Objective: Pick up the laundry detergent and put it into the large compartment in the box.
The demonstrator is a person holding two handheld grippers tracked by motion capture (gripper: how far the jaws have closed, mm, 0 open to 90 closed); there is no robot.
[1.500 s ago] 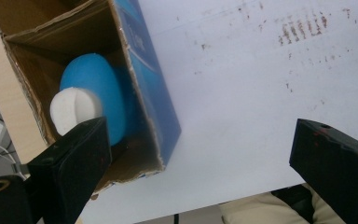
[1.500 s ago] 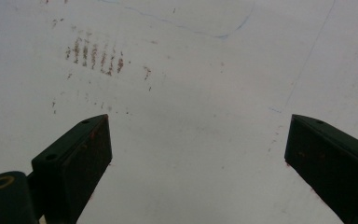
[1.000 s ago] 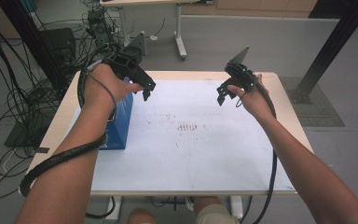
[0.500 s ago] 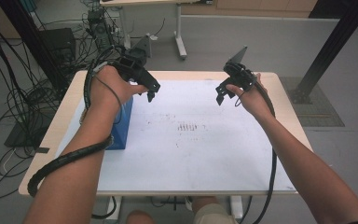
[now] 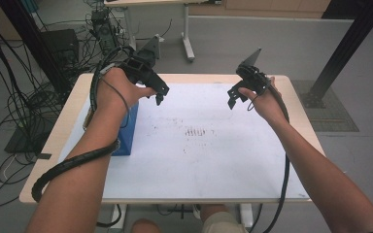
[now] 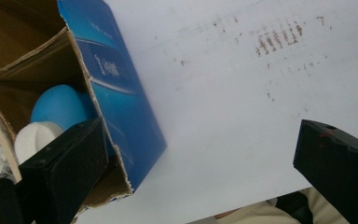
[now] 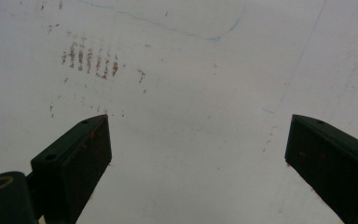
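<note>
An open blue cardboard box (image 5: 127,132) stands on the table's left side, partly under my left forearm. In the left gripper view the box (image 6: 121,93) lies open, with a blue rounded thing (image 6: 58,105) and a white rounded thing (image 6: 32,137) inside it. My left gripper (image 5: 158,96) hovers above the box's far right corner, jaws wide apart and empty (image 6: 200,172). My right gripper (image 5: 237,99) hangs over the far right of the white sheet (image 5: 199,160), jaws also wide apart with nothing between them (image 7: 198,163).
The white sheet covers most of the wooden table (image 5: 70,116) and carries faint reddish-brown marks (image 5: 196,131) near its middle. Cables and dark equipment (image 5: 53,48) crowd the floor at left. A black post (image 5: 340,53) stands at the far right.
My left hand has drifted slightly to the right over the box. The right gripper has hardly moved. Both stay open.
</note>
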